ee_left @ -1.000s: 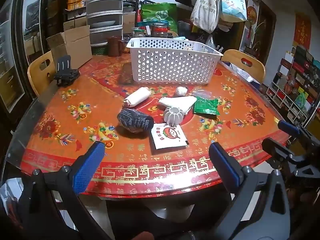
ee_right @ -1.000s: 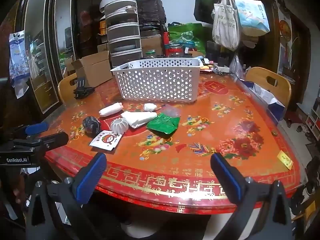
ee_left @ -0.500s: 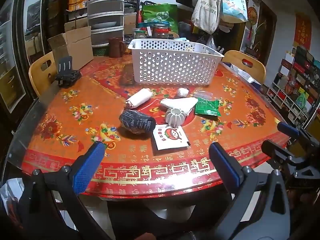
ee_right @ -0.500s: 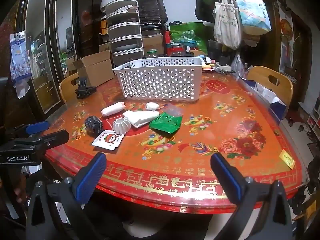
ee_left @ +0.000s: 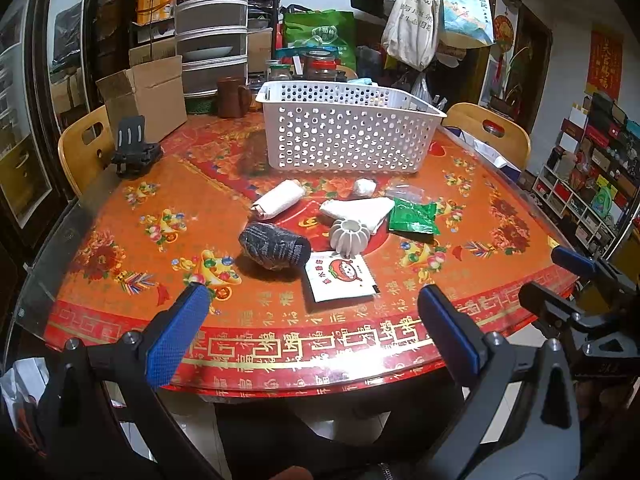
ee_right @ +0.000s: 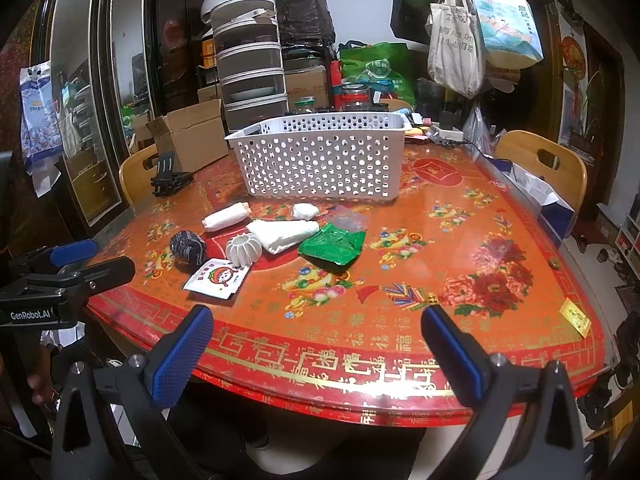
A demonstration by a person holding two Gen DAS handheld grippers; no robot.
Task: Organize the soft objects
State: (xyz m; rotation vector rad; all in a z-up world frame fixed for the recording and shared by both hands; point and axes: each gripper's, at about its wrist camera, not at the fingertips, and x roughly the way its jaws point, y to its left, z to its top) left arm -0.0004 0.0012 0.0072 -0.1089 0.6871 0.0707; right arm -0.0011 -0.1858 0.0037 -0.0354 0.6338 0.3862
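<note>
Looking across the red table (ee_left: pixel 120 216), we see every soft item still loose in front of the white basket (ee_left: pixel 348 132): a dark rolled bundle (ee_left: pixel 275 246), a white roll (ee_left: pixel 278 204), a folded white cloth (ee_left: pixel 360 210), a green packet (ee_left: pixel 412 220) and a printed sachet (ee_left: pixel 340 276). We judge nothing sorted yet, though the basket's inside is hidden. Our left gripper (ee_left: pixel 312 330) and right gripper (ee_right: pixel 316 356) hang at the near edge, jaws spread wide, holding nothing.
</note>
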